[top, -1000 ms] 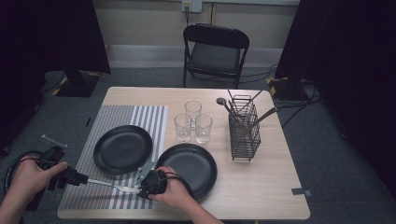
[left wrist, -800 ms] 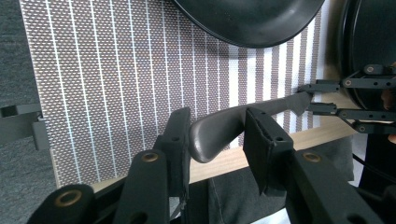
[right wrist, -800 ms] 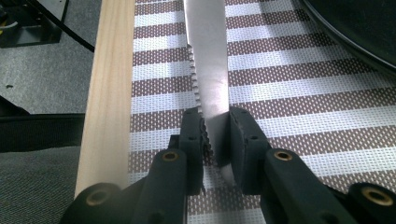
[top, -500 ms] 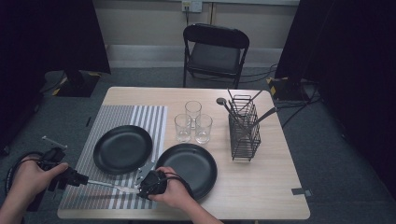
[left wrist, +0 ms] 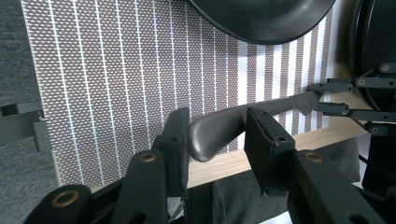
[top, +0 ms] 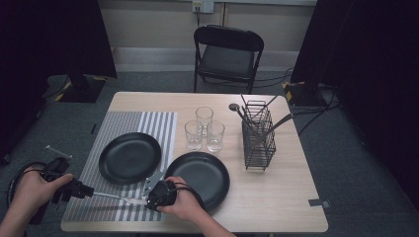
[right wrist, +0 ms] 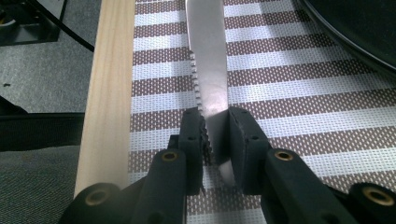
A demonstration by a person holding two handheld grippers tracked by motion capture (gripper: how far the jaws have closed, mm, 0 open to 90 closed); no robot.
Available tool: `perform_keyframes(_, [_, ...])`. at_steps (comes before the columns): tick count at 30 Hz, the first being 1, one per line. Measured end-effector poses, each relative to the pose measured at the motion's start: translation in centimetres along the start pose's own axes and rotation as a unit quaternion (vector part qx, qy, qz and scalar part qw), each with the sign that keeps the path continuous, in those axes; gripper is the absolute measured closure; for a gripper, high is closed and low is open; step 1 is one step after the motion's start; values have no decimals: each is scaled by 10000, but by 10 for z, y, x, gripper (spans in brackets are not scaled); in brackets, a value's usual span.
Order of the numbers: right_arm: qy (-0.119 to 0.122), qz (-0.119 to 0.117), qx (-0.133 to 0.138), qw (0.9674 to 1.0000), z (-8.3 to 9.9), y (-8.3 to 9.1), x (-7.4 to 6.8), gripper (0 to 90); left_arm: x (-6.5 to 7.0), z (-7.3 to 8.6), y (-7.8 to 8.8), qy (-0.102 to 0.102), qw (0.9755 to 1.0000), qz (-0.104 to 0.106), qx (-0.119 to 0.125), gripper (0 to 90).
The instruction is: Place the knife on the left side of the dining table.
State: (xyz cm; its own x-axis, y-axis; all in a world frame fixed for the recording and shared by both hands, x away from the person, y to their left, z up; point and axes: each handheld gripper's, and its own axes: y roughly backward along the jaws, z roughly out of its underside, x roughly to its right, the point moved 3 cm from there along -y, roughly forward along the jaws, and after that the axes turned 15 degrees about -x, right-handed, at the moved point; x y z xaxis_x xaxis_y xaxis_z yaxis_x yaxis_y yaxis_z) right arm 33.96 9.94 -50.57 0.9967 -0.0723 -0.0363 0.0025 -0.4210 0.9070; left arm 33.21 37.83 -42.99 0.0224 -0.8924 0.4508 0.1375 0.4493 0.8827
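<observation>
Nothing had shifted since a second earlier: both hands stayed put. From above, the knife (top: 116,198) spanned between the left gripper (top: 85,190) and right gripper (top: 154,195). Left gripper view showed its dark handle (left wrist: 233,123) between jaws standing apart, one pad touching; right gripper view showed the serrated blade (right wrist: 210,74) pinched narrowly, over the striped placemat (right wrist: 299,98), table edge (right wrist: 105,93) just beside.

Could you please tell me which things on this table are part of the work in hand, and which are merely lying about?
In hand:
knife
left hand-held gripper
right hand-held gripper
striped placemat

Lying about:
two black plates
three glasses
wire cutlery rack
folding chair
</observation>
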Motion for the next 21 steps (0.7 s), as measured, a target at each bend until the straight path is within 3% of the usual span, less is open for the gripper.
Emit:
perform_keyframes(3, [0, -1, -2, 10000, 0, 0, 0, 763, 1, 0, -3, 130, 9999, 71, 72, 609])
perform_keyframes(4, [1, -1, -2, 10000, 0, 0, 0, 764, -2, 0, -2, -18, 9999, 93, -48, 609])
perform_keyframes(7, [1, -5, -2, 10000, 0, 0, 0, 764, -5, 1, -2, -122, 9998, 69, -131, 607])
perform_keyframes(9, [3, -1, 2, 10000, 0, 0, 0, 766, -4, 1, -4, -5, 9999, 101, -44, 606])
perform_keyframes(21, [0, 24, -2, 10000, 0, 0, -1, 773, -7, 1, -6, 45, 9999, 138, -50, 602])
